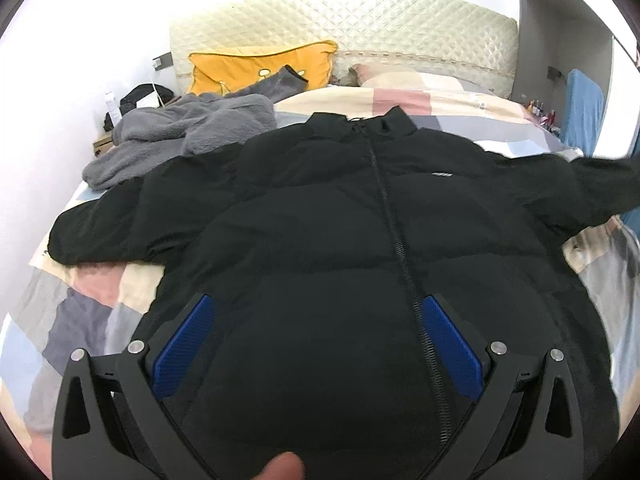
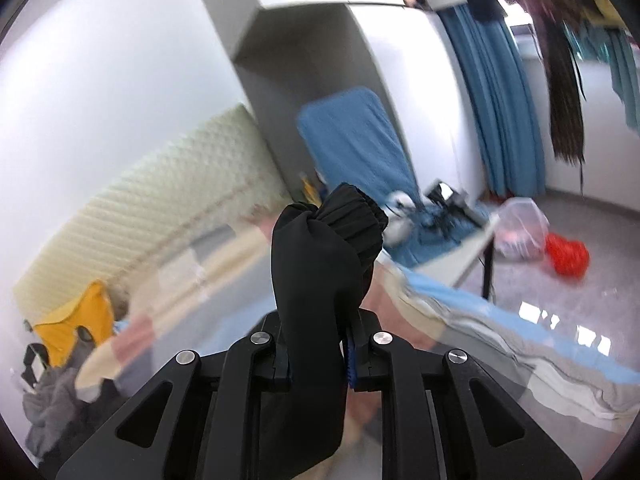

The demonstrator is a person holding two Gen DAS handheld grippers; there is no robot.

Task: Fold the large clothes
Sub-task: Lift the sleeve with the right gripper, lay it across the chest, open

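Left wrist view: your left gripper (image 1: 316, 344) hovers spread wide over the black zip-front puffer jacket (image 1: 340, 216), laid flat on the pastel patchwork quilt (image 1: 400, 98). Right view: your right gripper (image 2: 316, 354) clamps the jacket's elastic-cuffed sleeve (image 2: 324, 256), cuff at 12 o'clock.

Bright, blown-out wall (image 1: 100, 20) in the left view; right view motion-blurred (fisheye edges dark).
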